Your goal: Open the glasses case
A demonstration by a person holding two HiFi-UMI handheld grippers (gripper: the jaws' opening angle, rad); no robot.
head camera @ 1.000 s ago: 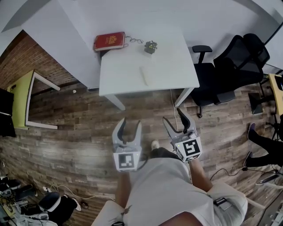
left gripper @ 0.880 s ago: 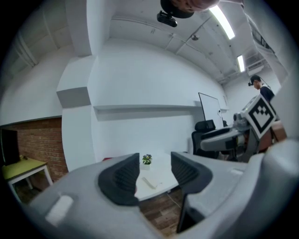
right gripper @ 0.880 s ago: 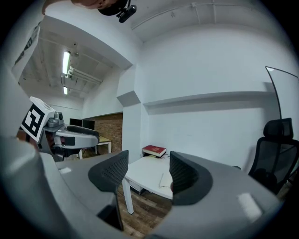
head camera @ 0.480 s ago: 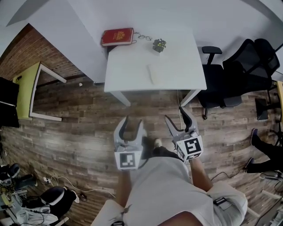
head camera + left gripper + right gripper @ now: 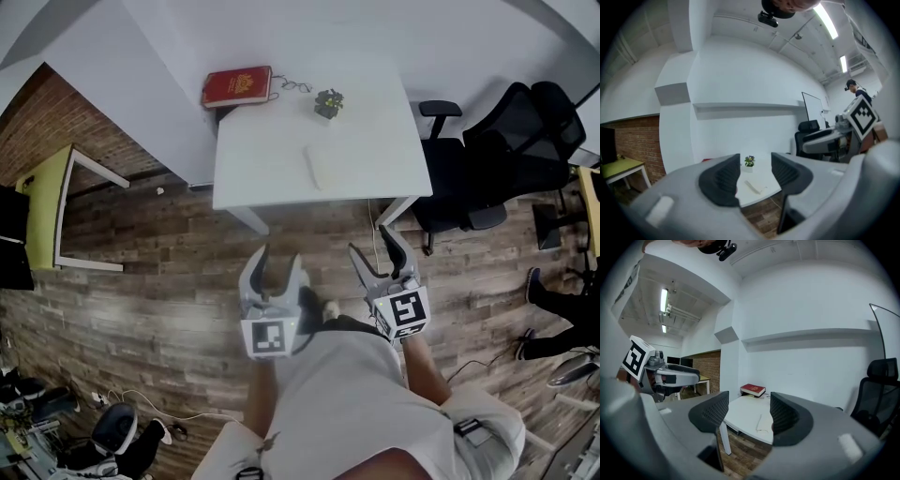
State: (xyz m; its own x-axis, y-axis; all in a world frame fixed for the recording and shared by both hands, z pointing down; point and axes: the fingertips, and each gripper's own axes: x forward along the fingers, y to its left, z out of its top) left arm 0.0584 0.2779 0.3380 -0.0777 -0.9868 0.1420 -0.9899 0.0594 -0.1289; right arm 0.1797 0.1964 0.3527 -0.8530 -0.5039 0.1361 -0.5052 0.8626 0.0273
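Head view: a white table (image 5: 272,155) occupies the upper centre of the frame, standing on wood-plank flooring (image 5: 159,309). Near the middle of its top lies a pale, elongated object, apparently the glasses case (image 5: 319,167); it is too small and too close in tone to the tabletop to tell whether its lid is open. Toward the table's upper left corner sits a red book (image 5: 236,86), with a small potted plant (image 5: 327,101) to its right. A black office chair (image 5: 506,155) stands at the right edge of the table. Below the table, at lower centre, the person holds the left gripper (image 5: 279,264) and the right gripper (image 5: 373,246) side by side over the floor, both well apart from the table and the case. Left gripper view: the two dark ribbed pads stand parted with nothing between them; through the gap the tabletop shows, bearing the plant and the pale case, far off. The right gripper's marker cube appears at the right edge of the frame. Right gripper view: its jaws are likewise spread and empty; the case lies on the table seen between them, the red book behind it, and the left gripper shows at the left edge.
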